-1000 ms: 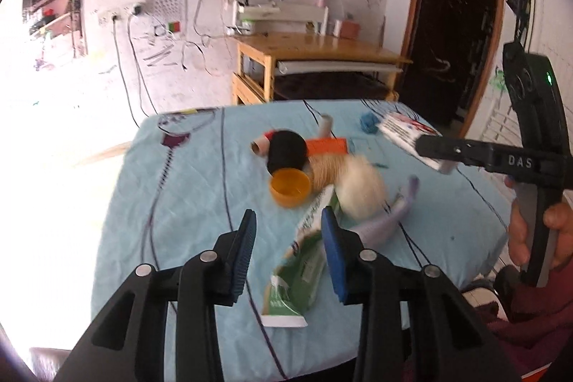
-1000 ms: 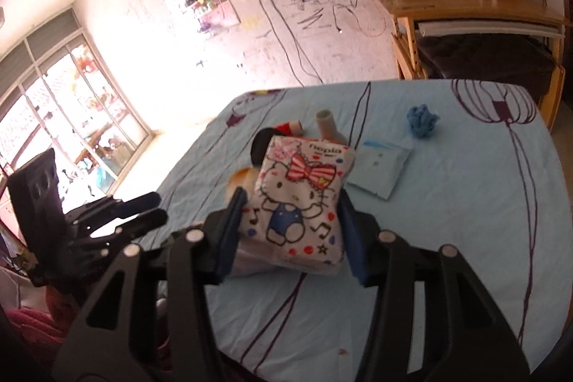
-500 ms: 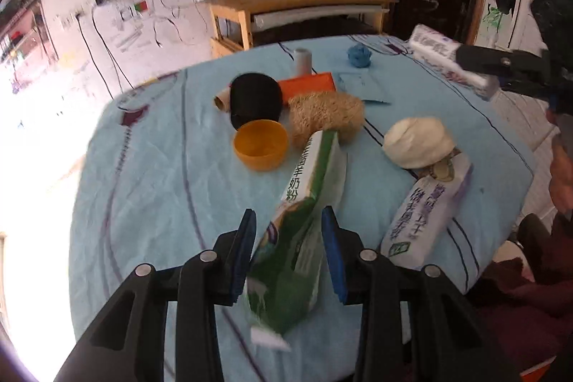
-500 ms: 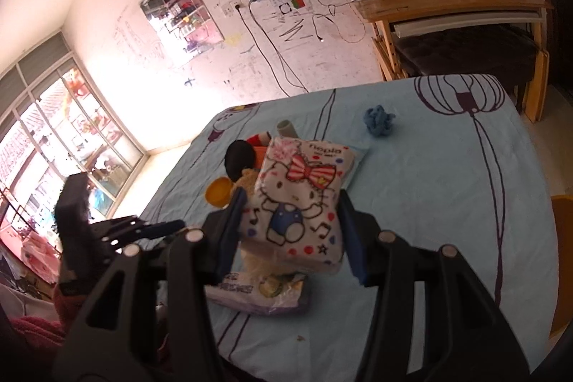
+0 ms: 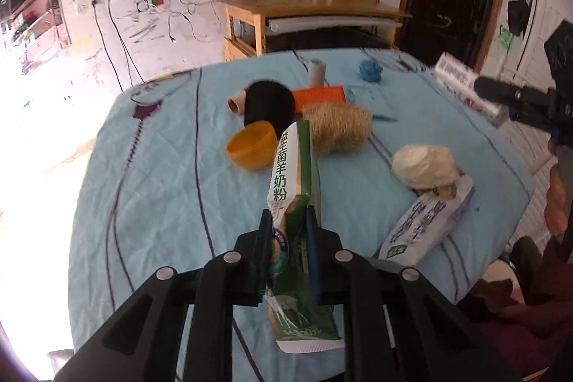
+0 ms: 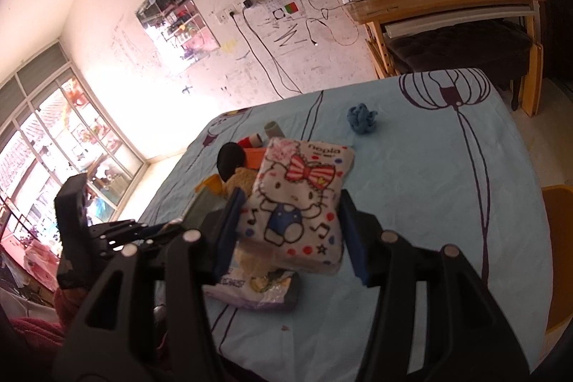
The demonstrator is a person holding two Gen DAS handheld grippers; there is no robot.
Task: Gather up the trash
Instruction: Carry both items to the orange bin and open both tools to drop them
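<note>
Green and white, the milk-powder pouch (image 5: 290,188) is clamped edge-on by the left tool (image 5: 286,231), whose jaws have just been closing on it; its long axis runs away from the tool toward the far side of the counter (image 5: 150,203). The right tool (image 6: 290,221) grips the cartoon tissue pack (image 6: 301,199). Near right of the pouch, the purple wrapper (image 5: 426,221) lies slantwise, seemingly nearer the left tool, with a white wad (image 5: 424,165) at its far end.
</note>
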